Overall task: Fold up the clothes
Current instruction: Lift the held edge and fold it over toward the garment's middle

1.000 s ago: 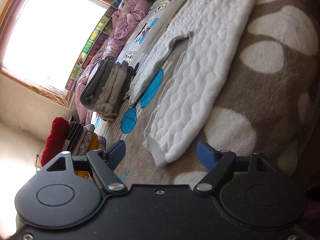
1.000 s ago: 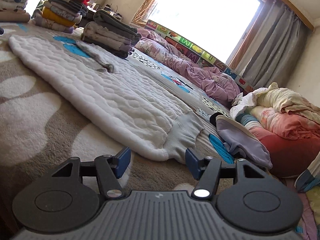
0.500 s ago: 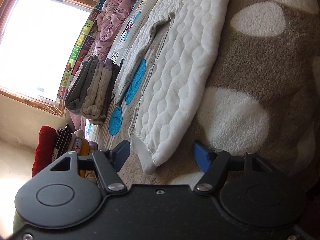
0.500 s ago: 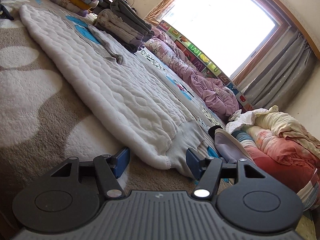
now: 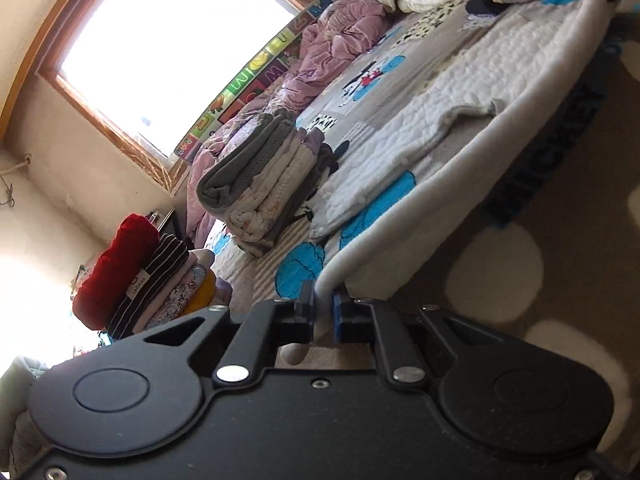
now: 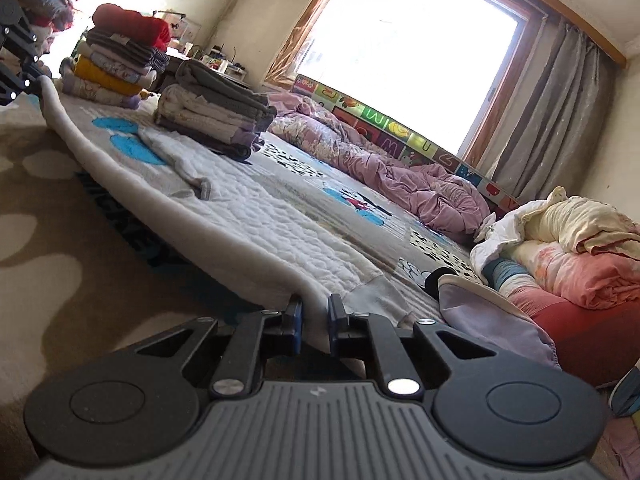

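Note:
A white quilted garment (image 5: 448, 128) lies stretched on the patterned rug, its near edge lifted off the floor. My left gripper (image 5: 323, 312) is shut on one end of that edge. My right gripper (image 6: 314, 320) is shut on the other end, by the grey ribbed cuff of the same white quilted garment (image 6: 256, 216). The garment's lifted edge spans between the two grippers. The left gripper also shows at the far left of the right wrist view (image 6: 16, 76).
A folded grey and cream stack (image 6: 216, 120) and a taller stack topped with red (image 6: 120, 60) stand beyond the garment. A purple quilt (image 6: 400, 184) lies under the window. Unfolded clothes (image 6: 560, 256) are heaped at right. The brown spotted rug (image 6: 60, 240) is in front.
Both grippers have closed on the garment's near edge and lifted it off the rug; earlier both were open just short of the garment's ends.

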A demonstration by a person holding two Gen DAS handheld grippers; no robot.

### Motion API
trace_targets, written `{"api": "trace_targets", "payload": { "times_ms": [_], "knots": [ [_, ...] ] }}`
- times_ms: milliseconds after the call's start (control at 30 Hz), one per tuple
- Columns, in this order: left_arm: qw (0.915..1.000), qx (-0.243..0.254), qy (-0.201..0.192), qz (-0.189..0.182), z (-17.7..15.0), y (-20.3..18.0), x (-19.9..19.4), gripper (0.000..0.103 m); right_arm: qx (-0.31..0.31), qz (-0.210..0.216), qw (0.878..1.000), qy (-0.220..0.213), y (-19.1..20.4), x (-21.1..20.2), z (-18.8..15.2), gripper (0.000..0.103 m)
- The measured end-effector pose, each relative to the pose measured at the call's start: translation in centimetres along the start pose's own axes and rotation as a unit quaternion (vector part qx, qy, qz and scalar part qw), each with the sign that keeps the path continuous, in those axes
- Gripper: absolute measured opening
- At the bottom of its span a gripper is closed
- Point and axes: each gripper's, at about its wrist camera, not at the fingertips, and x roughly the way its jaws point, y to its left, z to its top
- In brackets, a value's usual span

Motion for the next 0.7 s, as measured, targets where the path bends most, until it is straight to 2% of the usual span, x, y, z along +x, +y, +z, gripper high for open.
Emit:
{"api": "trace_targets", "payload": {
  "times_ms": [167, 333, 533, 700],
  "knots": [
    [0.9962, -0.087, 0.000, 0.005, 3.6, 1.9, 3.4, 0.007, 0.080, 0.015, 0.997, -0.001, -2.6, 2.6, 1.1, 0.010],
    [0.9863, -0.165, 0.009, 0.003, 6.2, 3.0, 7.1, 0.007, 0.125, 0.028, 0.992, -0.016, -4.2, 5.6, 2.1, 0.009],
    [0.9769, -0.213, 0.021, 0.002, 8.6, 3.6, 11.5, 0.006, 0.123, 0.010, 0.992, -0.020, -6.4, 9.6, 2.8, 0.009],
    [0.9764, -0.213, 0.031, 0.005, 9.7, 3.5, 15.0, 0.006, 0.117, 0.003, 0.993, -0.016, -7.7, 13.4, 3.2, 0.009]
  ]
}}
